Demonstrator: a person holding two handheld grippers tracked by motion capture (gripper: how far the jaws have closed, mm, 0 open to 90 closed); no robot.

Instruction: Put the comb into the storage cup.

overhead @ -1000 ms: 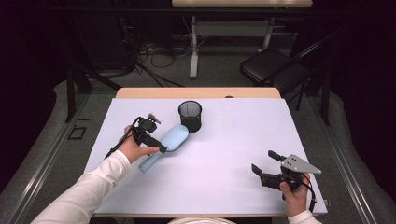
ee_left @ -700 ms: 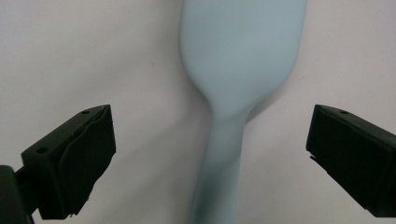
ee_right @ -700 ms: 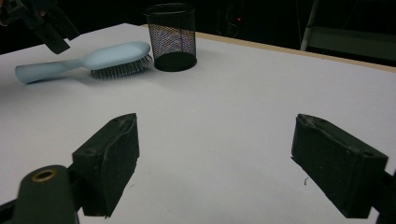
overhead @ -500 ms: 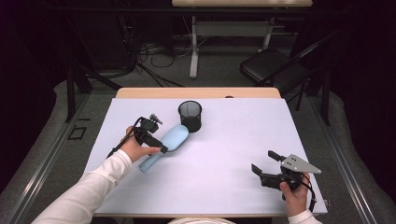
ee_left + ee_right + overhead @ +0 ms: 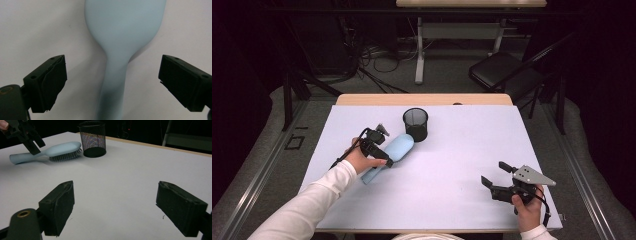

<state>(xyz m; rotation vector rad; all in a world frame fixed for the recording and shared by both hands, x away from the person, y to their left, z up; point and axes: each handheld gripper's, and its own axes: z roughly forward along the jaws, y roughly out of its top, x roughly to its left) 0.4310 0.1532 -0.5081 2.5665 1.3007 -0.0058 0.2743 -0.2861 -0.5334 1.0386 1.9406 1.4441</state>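
Left claw hangs over the handle of the pale blue hairbrush, jaws spread to either side of the handle and clear of it, having just closed in slightly. The hairbrush lies bristles down on the white desk, its head just beside the black mesh cup. Right claw rests near the desk's right front corner, well apart from both, jaws spread with nothing between them.

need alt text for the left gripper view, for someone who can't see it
A pale blue hairbrush lies back-up on a white table, its narrow handle running down between the left gripper's two black fingers. The fingers stand wide apart on either side of the handle, not touching it, and have just been closing a little.
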